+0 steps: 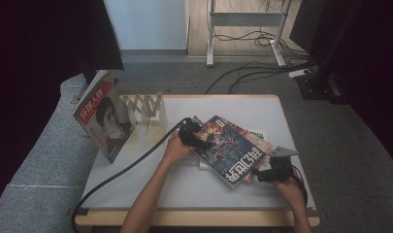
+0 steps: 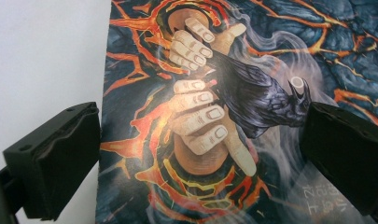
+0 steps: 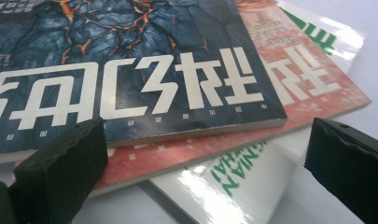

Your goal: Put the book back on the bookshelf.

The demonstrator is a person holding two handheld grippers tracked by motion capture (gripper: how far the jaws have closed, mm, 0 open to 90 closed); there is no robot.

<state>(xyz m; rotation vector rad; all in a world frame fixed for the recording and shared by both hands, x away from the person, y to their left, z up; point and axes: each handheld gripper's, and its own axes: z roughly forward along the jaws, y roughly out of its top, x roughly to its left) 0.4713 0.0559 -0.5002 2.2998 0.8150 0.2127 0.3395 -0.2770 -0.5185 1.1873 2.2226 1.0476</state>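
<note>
High view shows a person's two forearms reaching over a white surface (image 1: 184,189) toward a small stack of magazines. The top magazine (image 1: 228,148) has a dark blue cover with orange lava cracks and large white Chinese characters. It lies flat and askew on a red magazine (image 3: 317,88), which rests on a white one with green lettering (image 3: 233,182). The left gripper (image 1: 196,136) hovers at the top magazine's far-left edge, jaws wide open, straddling that edge. The right gripper (image 1: 264,175) sits just beside the stack's near-right corner, jaws open and gripping nothing. Another magazine (image 1: 104,121) with a portrait cover stands upright against a wooden rack (image 1: 145,109) at the far left.
</note>
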